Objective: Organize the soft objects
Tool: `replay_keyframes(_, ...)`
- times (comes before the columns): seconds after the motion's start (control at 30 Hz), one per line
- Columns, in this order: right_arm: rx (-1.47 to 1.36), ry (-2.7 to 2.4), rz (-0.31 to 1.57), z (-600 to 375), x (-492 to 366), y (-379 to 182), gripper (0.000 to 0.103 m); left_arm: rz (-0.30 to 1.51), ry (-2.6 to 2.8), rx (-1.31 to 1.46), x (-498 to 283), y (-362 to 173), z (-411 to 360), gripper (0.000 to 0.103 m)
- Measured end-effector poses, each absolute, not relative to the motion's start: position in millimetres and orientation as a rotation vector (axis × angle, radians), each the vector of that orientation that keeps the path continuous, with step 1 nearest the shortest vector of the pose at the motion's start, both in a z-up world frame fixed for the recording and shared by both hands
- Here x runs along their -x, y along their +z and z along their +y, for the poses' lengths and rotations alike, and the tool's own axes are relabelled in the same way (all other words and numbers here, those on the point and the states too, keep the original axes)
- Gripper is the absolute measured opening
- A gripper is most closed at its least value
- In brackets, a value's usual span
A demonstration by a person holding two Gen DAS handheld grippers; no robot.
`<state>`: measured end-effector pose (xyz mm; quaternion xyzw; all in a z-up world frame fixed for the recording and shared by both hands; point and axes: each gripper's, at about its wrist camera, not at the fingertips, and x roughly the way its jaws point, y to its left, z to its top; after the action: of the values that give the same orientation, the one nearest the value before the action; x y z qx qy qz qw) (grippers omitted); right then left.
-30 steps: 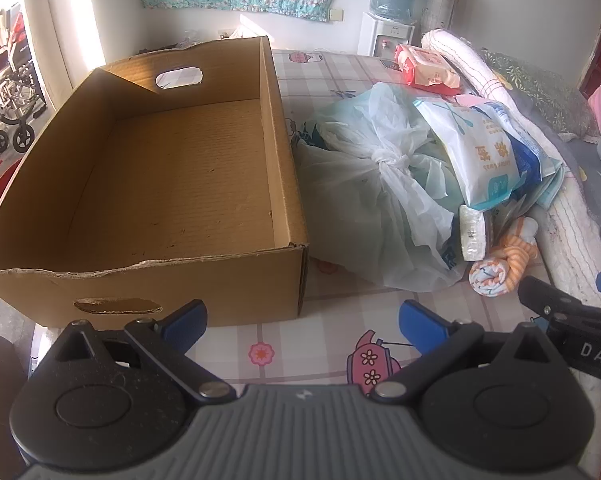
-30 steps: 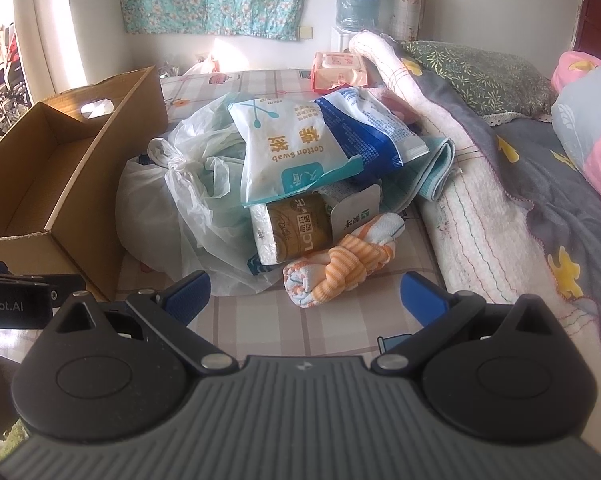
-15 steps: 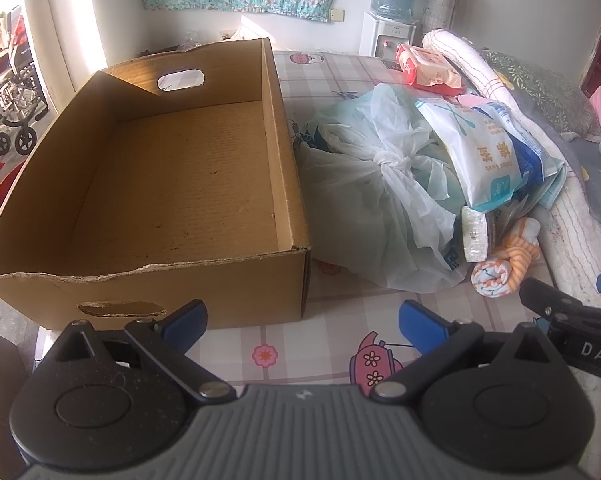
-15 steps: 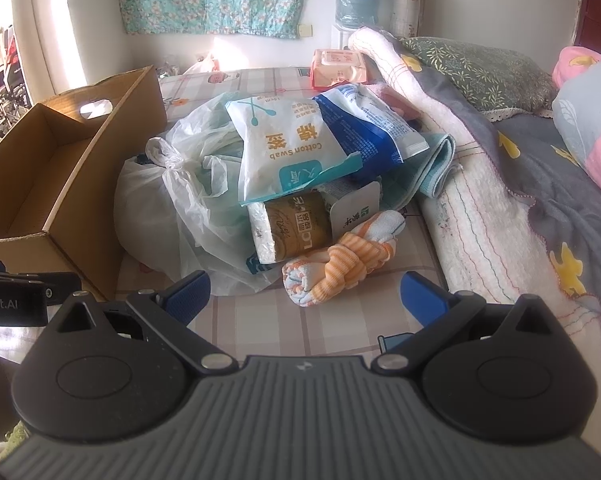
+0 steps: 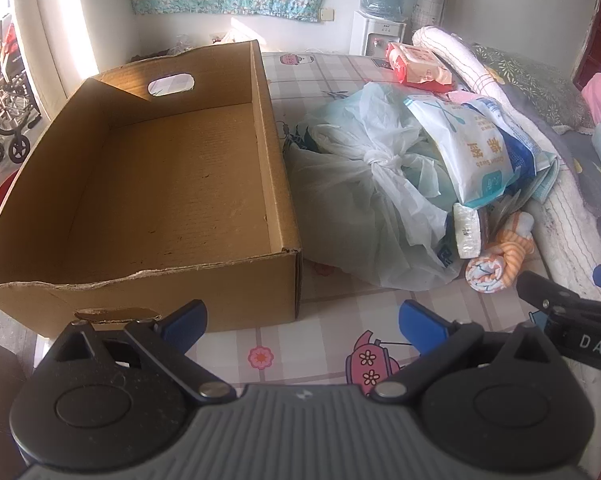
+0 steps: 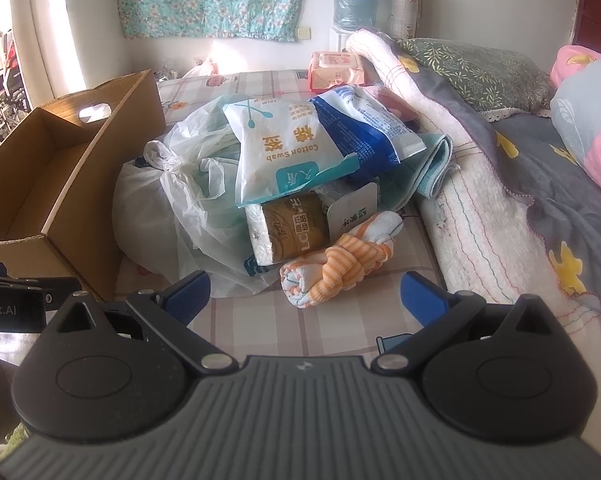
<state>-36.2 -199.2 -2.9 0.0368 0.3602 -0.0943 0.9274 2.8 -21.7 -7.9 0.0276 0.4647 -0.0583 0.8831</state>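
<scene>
Both grippers, left (image 5: 302, 318) & right (image 6: 304, 290), gape wide, empty. Knotted striped cloth (image 6: 338, 262) lies on bed, touching pile; grabbing it probably topples the cotton swab pack (image 6: 284, 156).

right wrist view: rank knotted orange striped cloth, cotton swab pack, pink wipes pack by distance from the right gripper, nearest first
1. Knotted orange striped cloth: just ahead of the right gripper, front edge of the pile.
2. Cotton swab pack: higher, on top of the pile, middle.
3. Pink wipes pack: far back on the bed, near the wall.
</scene>
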Motion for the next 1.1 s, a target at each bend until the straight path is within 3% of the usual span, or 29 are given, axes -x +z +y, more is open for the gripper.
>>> replay_keyframes(0.43, -0.217, -0.109, 0.400, -280.0, 30.7, 36.9, 0.102, 0.738, -0.275, -0.178, -31.8, 31.1, -62.1, 0.103)
replay_keyframes(0.63, -0.321, 0.007, 0.420, -306.5, -14.2, 36.2, 0.100, 0.706, -0.339, -0.201, -58.9, 25.4, -94.7, 0.101)
replay_keyframes(0.73, -0.369, 0.071, 0.484, -312.7, -44.1, 25.0, 0.090, 0.715, -0.383, -0.185, -70.6, 17.4, -105.7, 0.095)
replay_keyframes(0.87, -0.425, 0.137, 0.562, -321.1, -81.7, 9.6, 0.074, 0.775, -0.398, -0.183, -89.7, 5.2, -120.3, 0.073)
replay_keyframes(1.03, -0.494, 0.194, 0.621, -332.1, -112.9, -6.3, 0.066, 0.830, -0.414, -0.168, -106.3, -3.3, -131.4, 0.058)
replay_keyframes(1.1, -0.517, 0.218, 0.640, -335.9, -123.1, -12.4, 0.065, 0.849, -0.423, -0.166, -113.1, -6.1, -136.0, 0.047)
